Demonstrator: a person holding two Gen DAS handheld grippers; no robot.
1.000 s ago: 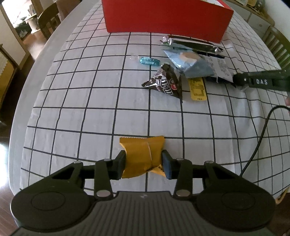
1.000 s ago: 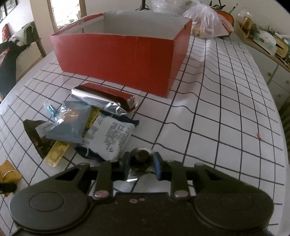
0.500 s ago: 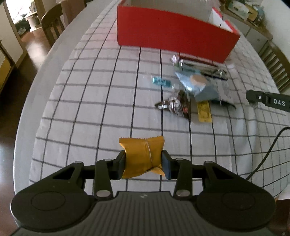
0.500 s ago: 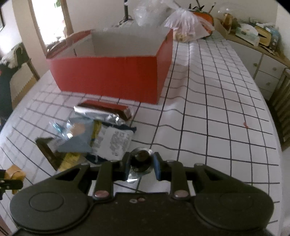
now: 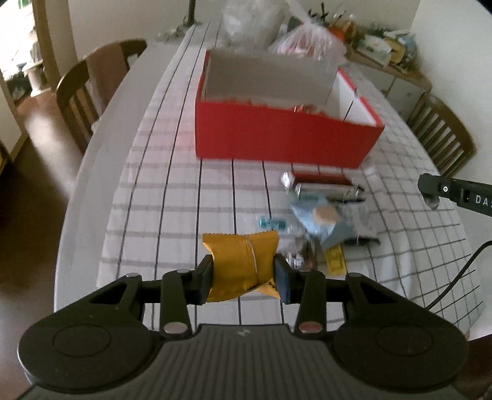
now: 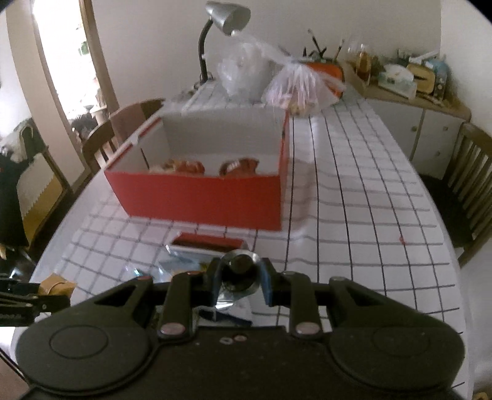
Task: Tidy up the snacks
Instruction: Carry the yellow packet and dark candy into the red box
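My left gripper [image 5: 243, 274] is shut on a yellow snack packet [image 5: 243, 264] and holds it above the near end of the table. My right gripper [image 6: 239, 277] is shut on a small silver-wrapped snack [image 6: 239, 267], also raised. The red box [image 5: 286, 141] stands farther along the table; its inside is white and a few brown-red snacks [image 6: 184, 166] lie in it. A pile of loose snacks [image 5: 319, 215] lies on the checked cloth between the grippers and the box.
Wooden chairs stand at the left [image 5: 89, 92] and right [image 5: 442, 138] of the table. Plastic bags [image 6: 295, 86] and a desk lamp [image 6: 227, 18] stand behind the box. A cabinet [image 6: 430, 129] stands at the far right. A black cable [image 5: 455, 277] hangs at the right.
Both grippers have risen with their snacks and tilted up, so the box's inside and the far room now show. The snacks on the table have not moved.
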